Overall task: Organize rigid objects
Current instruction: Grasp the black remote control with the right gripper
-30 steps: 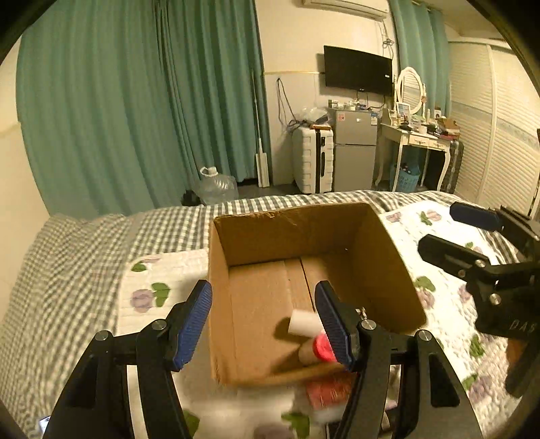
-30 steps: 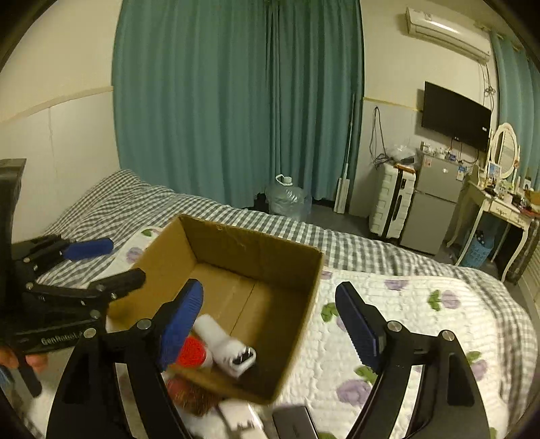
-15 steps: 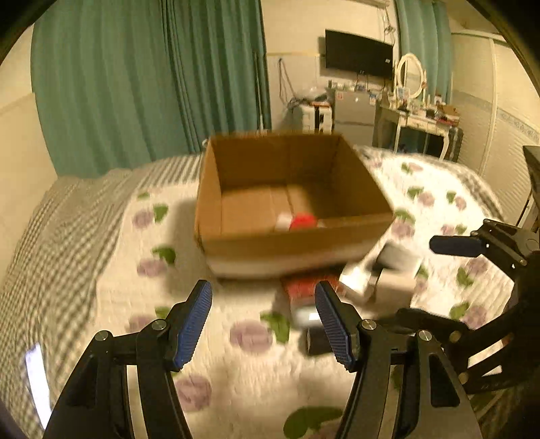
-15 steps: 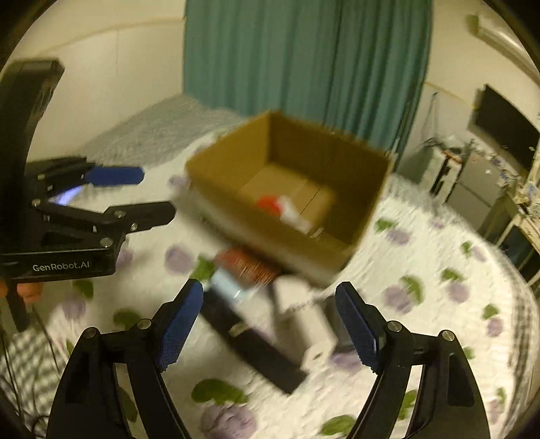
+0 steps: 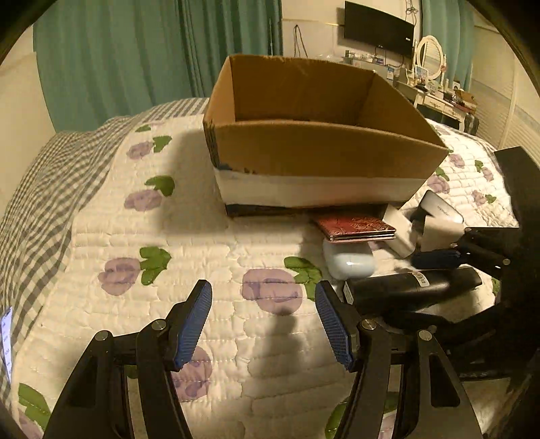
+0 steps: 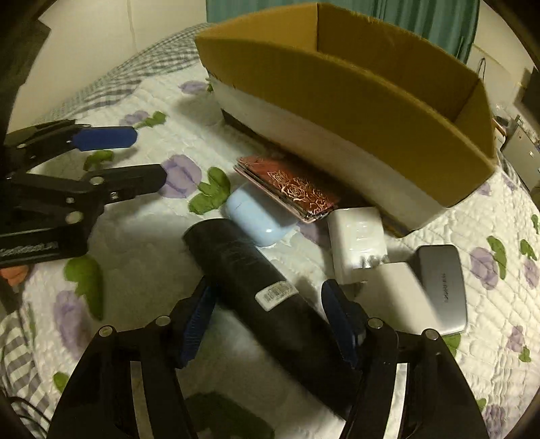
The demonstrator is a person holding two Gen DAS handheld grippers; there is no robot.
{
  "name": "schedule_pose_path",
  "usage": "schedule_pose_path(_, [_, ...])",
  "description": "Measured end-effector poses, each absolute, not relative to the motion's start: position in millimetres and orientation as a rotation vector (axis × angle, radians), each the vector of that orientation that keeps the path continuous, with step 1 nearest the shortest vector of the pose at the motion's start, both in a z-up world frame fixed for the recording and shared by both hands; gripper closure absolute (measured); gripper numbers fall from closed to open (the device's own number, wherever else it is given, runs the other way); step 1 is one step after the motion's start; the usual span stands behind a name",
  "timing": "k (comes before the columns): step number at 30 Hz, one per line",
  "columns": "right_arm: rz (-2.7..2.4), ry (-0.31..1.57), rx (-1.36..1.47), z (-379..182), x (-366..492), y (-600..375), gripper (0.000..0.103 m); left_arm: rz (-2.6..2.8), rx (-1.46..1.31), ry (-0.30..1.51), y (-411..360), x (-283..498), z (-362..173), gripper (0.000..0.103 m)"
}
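A cardboard box [image 5: 324, 148] [image 6: 354, 101] stands on the quilted bed. In front of it lie a black cylinder [image 6: 266, 297] [image 5: 411, 290], a pale blue case [image 6: 256, 216] [image 5: 349, 261], a red rose-patterned case [image 6: 290, 189] [image 5: 354, 228], a white charger [image 6: 357, 243], a white block [image 6: 401, 297] and a grey case [image 6: 442, 287] [image 5: 438, 216]. My right gripper [image 6: 270, 324] is open, low over the bed, its jaws on either side of the black cylinder. My left gripper [image 5: 263, 324] is open and empty above bare quilt, left of the items.
The bed has a floral quilt [image 5: 152, 270] over a checked sheet [image 5: 40, 189]. Green curtains [image 5: 135, 50] hang behind. A dressing table [image 5: 438, 94] and a wall TV [image 5: 378, 27] stand at the far right.
Both grippers have dropped from above the box down towards the bed in front of it. The right gripper has come down around the black cylinder. The box's inside is now hidden.
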State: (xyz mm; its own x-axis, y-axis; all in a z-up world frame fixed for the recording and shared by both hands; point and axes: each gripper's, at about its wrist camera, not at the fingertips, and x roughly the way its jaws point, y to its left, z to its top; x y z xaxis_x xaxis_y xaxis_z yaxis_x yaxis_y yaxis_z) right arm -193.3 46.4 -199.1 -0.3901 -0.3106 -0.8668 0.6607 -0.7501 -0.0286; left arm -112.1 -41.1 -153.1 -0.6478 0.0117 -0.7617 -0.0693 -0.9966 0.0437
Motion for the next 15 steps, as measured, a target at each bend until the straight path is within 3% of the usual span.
schedule_pose_path(3, [-2.166, 0.49, 1.203, -194.5, -189.4, 49.1, 0.052, 2.808, -1.299, 0.106, -42.0, -112.5, -153.3, 0.037])
schedule_pose_path(15, [-2.408, 0.361, 1.044, -124.3, -166.2, 84.3, 0.078, 2.781, -1.277, 0.14, -22.7, -112.5, -145.0, 0.037])
